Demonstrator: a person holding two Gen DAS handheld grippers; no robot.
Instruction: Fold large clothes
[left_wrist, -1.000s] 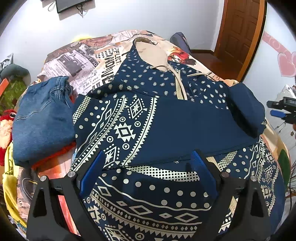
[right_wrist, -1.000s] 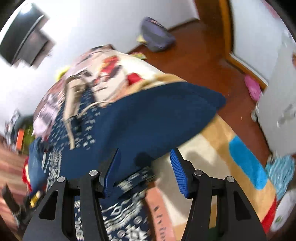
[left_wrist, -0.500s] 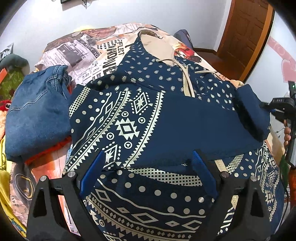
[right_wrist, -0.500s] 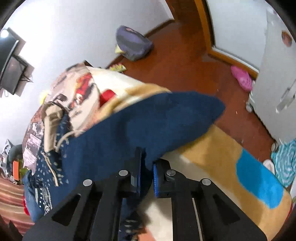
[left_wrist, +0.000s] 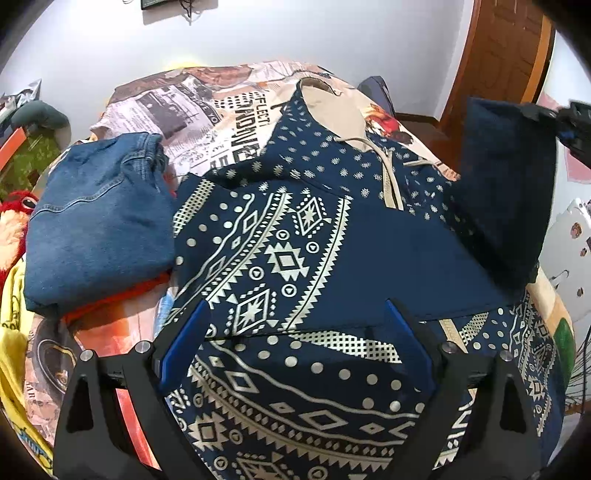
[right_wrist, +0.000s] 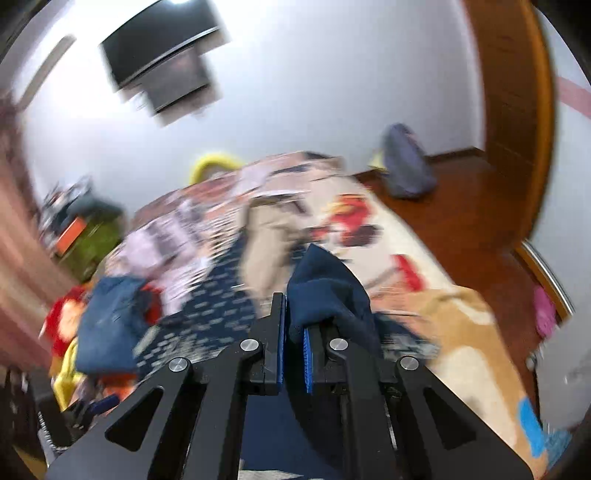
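A navy hoodie with white geometric print (left_wrist: 280, 258) lies spread on the bed, its beige-lined hood (left_wrist: 332, 107) at the far end. My left gripper (left_wrist: 295, 339) is open and empty, hovering over the hoodie's lower part. My right gripper (right_wrist: 293, 325) is shut on the hoodie's plain navy sleeve (right_wrist: 325, 291) and holds it up off the bed. In the left wrist view the lifted sleeve (left_wrist: 506, 192) hangs at the right from the right gripper (left_wrist: 569, 122). The right wrist view is blurred by motion.
Folded blue jeans (left_wrist: 99, 218) lie on the bed left of the hoodie, over something orange. A red plush toy (left_wrist: 14, 206) sits at the far left. The printed bedspread (left_wrist: 207, 110) runs to the wall. A wooden door (left_wrist: 506, 59) stands at the back right.
My right gripper closed on the sleeve end and lifted it up off the bed, swinging it up and over the hoodie. My left gripper stayed open and shifted only slightly.
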